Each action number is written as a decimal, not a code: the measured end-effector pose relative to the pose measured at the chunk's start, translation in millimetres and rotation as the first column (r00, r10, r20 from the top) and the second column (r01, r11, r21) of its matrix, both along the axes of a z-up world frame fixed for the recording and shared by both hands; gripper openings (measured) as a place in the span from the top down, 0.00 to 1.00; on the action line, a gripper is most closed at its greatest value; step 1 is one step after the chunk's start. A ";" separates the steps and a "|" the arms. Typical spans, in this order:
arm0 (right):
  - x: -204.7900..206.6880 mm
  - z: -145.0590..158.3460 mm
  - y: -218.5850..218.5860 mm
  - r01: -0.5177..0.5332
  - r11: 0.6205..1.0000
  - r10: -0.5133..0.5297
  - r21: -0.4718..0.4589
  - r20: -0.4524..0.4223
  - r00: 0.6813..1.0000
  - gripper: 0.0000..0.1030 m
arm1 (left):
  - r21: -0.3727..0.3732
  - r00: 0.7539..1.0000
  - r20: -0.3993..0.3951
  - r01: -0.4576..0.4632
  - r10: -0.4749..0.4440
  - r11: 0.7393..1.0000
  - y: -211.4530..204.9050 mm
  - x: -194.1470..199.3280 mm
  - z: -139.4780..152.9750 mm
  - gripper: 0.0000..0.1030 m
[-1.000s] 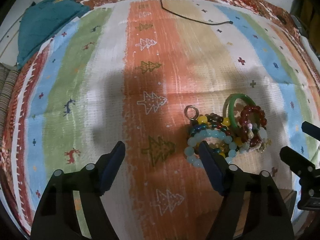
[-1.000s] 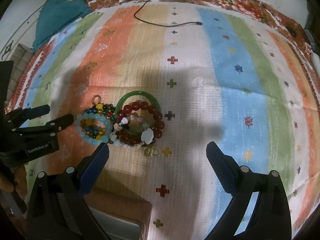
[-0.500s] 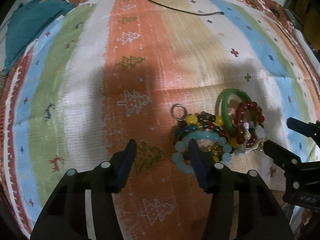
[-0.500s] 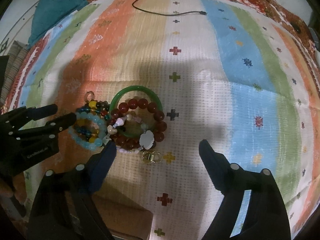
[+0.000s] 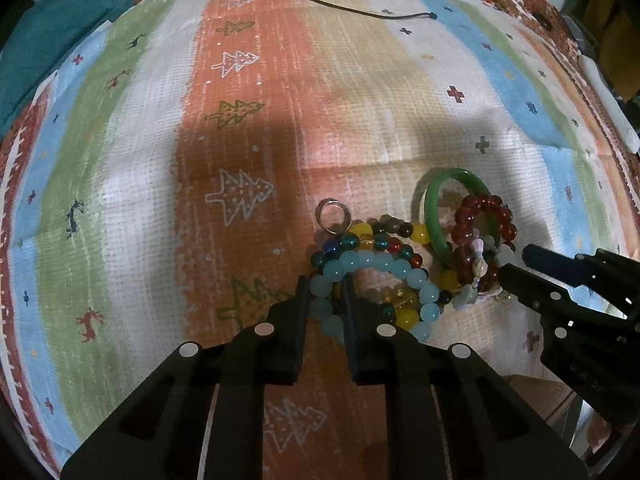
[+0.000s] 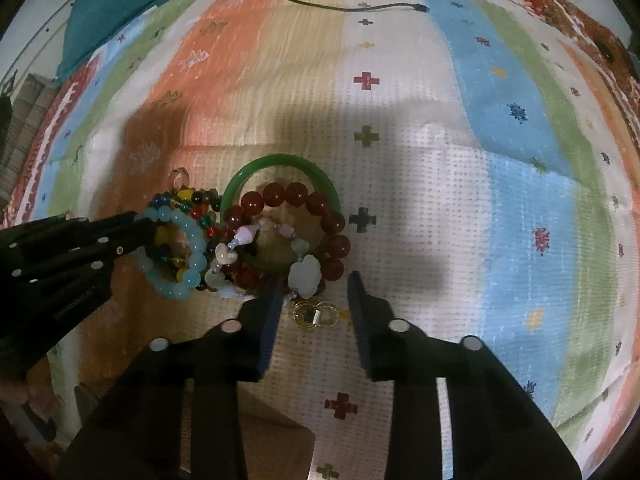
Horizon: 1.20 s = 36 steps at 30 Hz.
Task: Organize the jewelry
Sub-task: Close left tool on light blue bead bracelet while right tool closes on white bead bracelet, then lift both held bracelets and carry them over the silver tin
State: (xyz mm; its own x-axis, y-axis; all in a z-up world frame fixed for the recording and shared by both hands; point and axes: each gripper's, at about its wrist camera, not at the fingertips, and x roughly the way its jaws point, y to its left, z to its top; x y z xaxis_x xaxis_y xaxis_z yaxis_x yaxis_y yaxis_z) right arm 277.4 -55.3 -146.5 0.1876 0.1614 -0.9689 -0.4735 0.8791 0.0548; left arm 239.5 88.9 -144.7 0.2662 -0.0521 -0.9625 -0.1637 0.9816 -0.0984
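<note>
A heap of jewelry lies on the striped cloth (image 5: 132,208): a green bangle (image 6: 280,162), a dark red bead bracelet (image 6: 332,220), a multicolour bead bracelet (image 5: 384,240), a silver ring (image 5: 333,216) and a light blue bead bracelet (image 5: 384,262). My left gripper (image 5: 325,286) points down at the heap's left side. Its jaws are closing, and they pinch the near arc of the light blue bracelet. My right gripper (image 6: 314,284) hangs over the heap's near right edge with its jaws closing. A small gold charm (image 6: 314,314) and a pale pendant (image 6: 306,272) lie between its fingers, untouched.
A teal cloth (image 5: 48,40) is bunched at the far left corner. A black cable (image 5: 360,10) runs across the far edge. A brown box (image 6: 276,436) sits under my right gripper at the near edge. A hand (image 6: 16,396) holds the left gripper's handle.
Both pairs of jaws have narrowed a lot. The left gripper shifted right onto the light blue bracelet and closed around it. The right gripper sank toward the gold charm.
</note>
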 end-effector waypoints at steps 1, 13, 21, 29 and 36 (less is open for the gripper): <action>-0.3 -0.8 0.5 -0.004 1.000 0.004 -0.001 -0.002 1.000 0.78 | 0.001 1.000 -0.002 -0.001 0.001 1.000 -0.1 0.6 0.3 0.89; -4.6 0.2 4.4 -0.046 0.999 0.046 0.000 0.020 0.999 0.84 | 0.053 1.000 -0.008 0.003 -0.003 0.999 -3.5 1.6 6.9 0.89; -10.9 12.1 -0.6 -0.050 0.999 0.050 0.016 0.042 0.998 0.84 | 0.068 1.000 0.010 0.014 -0.014 0.998 -8.6 -3.2 20.0 0.89; -17.4 26.2 -6.6 -0.057 0.998 0.055 0.030 0.063 0.996 0.85 | 0.063 0.999 0.036 0.013 -0.015 0.998 -7.6 -7.7 30.6 0.89; -21.7 43.6 -11.1 -0.059 0.996 0.052 0.065 0.100 0.994 0.84 | 0.073 0.998 0.065 0.017 -0.022 0.997 -14.2 -15.8 44.6 0.89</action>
